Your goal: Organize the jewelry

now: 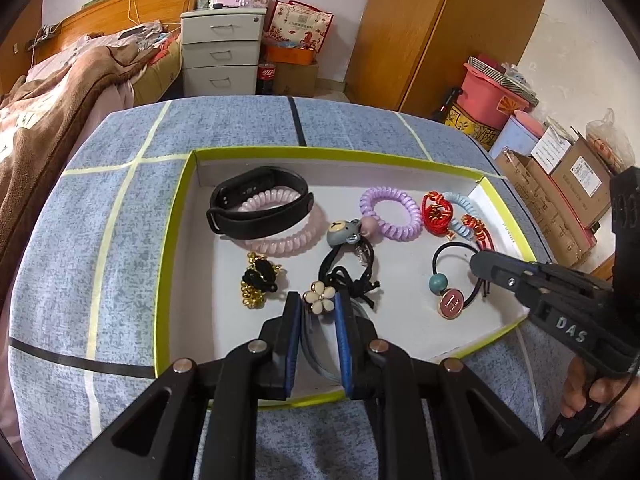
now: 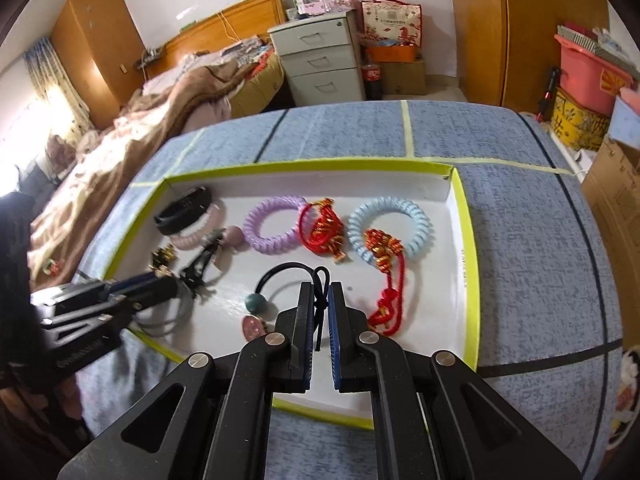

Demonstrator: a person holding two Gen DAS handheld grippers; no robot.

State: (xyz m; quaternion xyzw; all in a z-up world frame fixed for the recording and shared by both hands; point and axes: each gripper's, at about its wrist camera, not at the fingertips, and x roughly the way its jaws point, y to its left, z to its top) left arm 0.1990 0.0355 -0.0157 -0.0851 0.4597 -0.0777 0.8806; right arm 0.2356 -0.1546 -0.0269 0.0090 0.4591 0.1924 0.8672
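Note:
A white tray with a yellow-green rim (image 1: 172,240) lies on the blue-grey cloth and holds the jewelry. My left gripper (image 1: 319,307) stands over the tray's near side, shut on a grey translucent hoop (image 1: 320,354) that runs between its pads. A cream flower hair tie (image 1: 319,298) lies just past the tips. My right gripper (image 2: 320,288) is shut on the knotted cord of a black hair tie (image 2: 280,270) with a teal bead (image 2: 256,303) and a pink round charm (image 2: 253,326). The left wrist view shows that gripper (image 1: 482,266) at the tie's loop.
Also in the tray: a black wristband (image 1: 256,200) over a pink spiral tie (image 1: 284,240), a bear-charm tie (image 1: 344,233), a black-and-gold bell piece (image 1: 258,280), a purple spiral tie (image 2: 274,226), red knotted cords (image 2: 322,230) and a light blue spiral tie (image 2: 390,220). A bed, drawers and boxes stand beyond.

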